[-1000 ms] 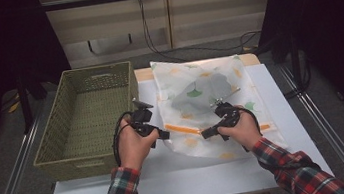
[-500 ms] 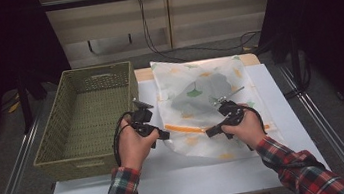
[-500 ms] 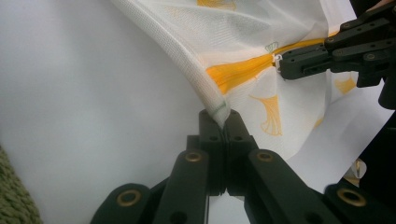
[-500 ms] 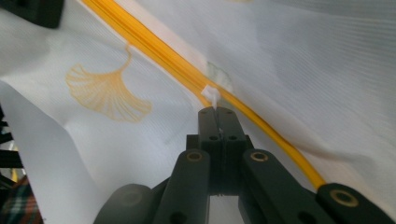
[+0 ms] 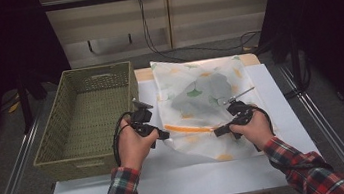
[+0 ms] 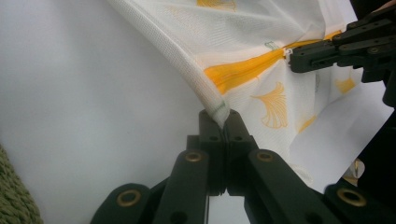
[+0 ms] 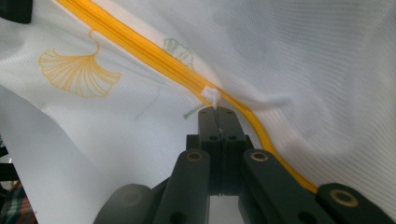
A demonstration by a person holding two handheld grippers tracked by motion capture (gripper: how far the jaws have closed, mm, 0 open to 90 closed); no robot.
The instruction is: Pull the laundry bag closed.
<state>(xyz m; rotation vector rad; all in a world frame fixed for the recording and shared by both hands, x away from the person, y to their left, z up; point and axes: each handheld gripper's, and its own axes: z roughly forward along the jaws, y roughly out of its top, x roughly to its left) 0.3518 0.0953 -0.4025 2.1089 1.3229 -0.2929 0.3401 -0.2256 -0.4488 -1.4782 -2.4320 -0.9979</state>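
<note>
Pulling the zipper along this mesh laundry bag (image 5: 200,93) goes best if you keep the fabric taut between your two hands. Your left gripper (image 6: 219,122) is clenched on the corner seam of the bag, at the end of the orange zipper (image 5: 189,128); your right gripper (image 7: 215,112) is clamped on the small white zipper pull (image 7: 211,97). The bag lies on the white table (image 5: 170,178), just right of the green woven basket (image 5: 84,118), with a grey garment (image 5: 204,90) showing through the mesh.

Hold your left hand where it is as the anchor and draw the right one in line with the zipper track, not up or across it, so the slider does not bind. The pull tab is small and only its tip sits between the jaws, so it could probably slip; keep the squeeze firm and the motion slow. If the mesh bunches ahead of the slider, ease the left corner outward to flatten it first.
</note>
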